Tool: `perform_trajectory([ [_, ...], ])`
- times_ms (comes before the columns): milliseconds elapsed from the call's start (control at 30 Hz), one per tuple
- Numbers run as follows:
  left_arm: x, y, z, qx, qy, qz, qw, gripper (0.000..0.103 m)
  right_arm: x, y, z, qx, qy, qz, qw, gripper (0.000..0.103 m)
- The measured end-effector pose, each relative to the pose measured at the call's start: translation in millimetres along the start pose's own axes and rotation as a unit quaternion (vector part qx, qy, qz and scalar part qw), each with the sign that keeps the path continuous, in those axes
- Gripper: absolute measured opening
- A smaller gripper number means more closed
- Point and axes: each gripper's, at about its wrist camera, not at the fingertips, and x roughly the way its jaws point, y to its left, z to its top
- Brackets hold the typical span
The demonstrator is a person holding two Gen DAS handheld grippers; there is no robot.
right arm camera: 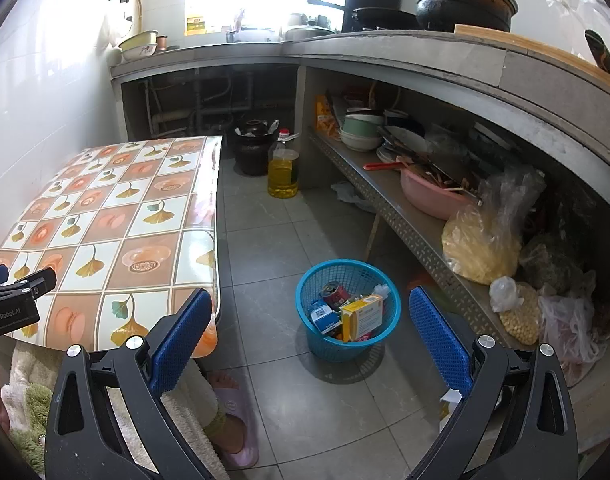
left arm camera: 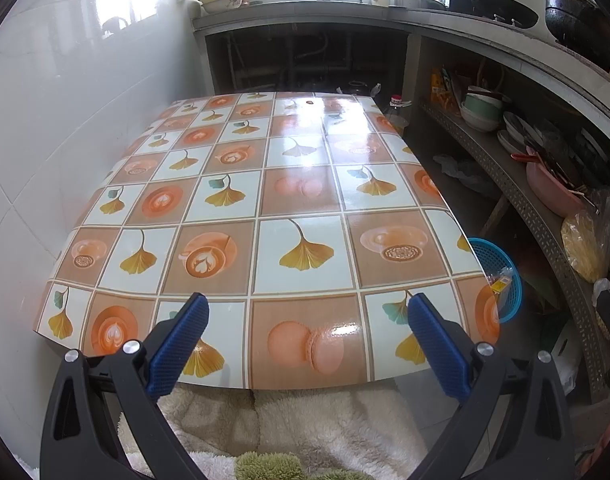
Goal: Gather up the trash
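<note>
A blue plastic basket (right arm camera: 317, 336) stands on the tiled floor right of the table. It holds a yellow box (right arm camera: 361, 314), a red can (right arm camera: 334, 293), a blue-and-white box (right arm camera: 324, 317) and other bits. My right gripper (right arm camera: 310, 318) is open and empty, held above the floor with the basket between its fingers in view. My left gripper (left arm camera: 308, 322) is open and empty over the near edge of the table (left arm camera: 265, 200), which has a patterned cloth. The basket's rim (left arm camera: 501, 264) shows past the table's right edge in the left wrist view. The left gripper (right arm camera: 9, 296) shows at the far left of the right wrist view.
A concrete counter with a low shelf (right arm camera: 405, 216) runs along the right, holding bowls, a pink basin (right arm camera: 433, 196) and plastic bags (right arm camera: 481, 240). An oil bottle (right arm camera: 283, 172) and a black jar (right arm camera: 253, 148) stand on the floor. A slippered foot (right arm camera: 233, 412) is near the table.
</note>
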Motion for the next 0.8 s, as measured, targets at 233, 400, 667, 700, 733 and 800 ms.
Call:
perform_trajectory([
  [233,-0.2,0.0,0.4,0.0,0.001,0.0,1.0,0.097,-0.2,0.1,0.1,0.0,0.0,0.0,1.0,0.095],
  [400,1.7,1.0,1.0,0.001,0.0,-0.001,1.0,0.097,0.4,0.8,0.8,-0.001,-0.001,0.001,1.0,0.095],
  [667,2.2,1.7,0.7,0.001,0.001,-0.001,1.0,0.097,1.0,3.9,2.2,-0.004,-0.001,0.003,1.0,0.095],
  [700,1.9,1.8,0.3,0.001,0.001,-0.001,1.0,0.097,0.6,3.0,1.8,-0.003,-0.002,0.003,1.0,0.095],
  [733,2.0,1.7,1.2,0.001,0.001,-0.001,1.0,0.097,0.7,3.2,1.9,-0.004,-0.002,0.003,1.0,0.095],
  [800,2.3,1.7,2.2,0.001,0.001,-0.001,1.0,0.097,0.9,4.5,2.0,-0.004,-0.003,0.003,1.0,0.095],
])
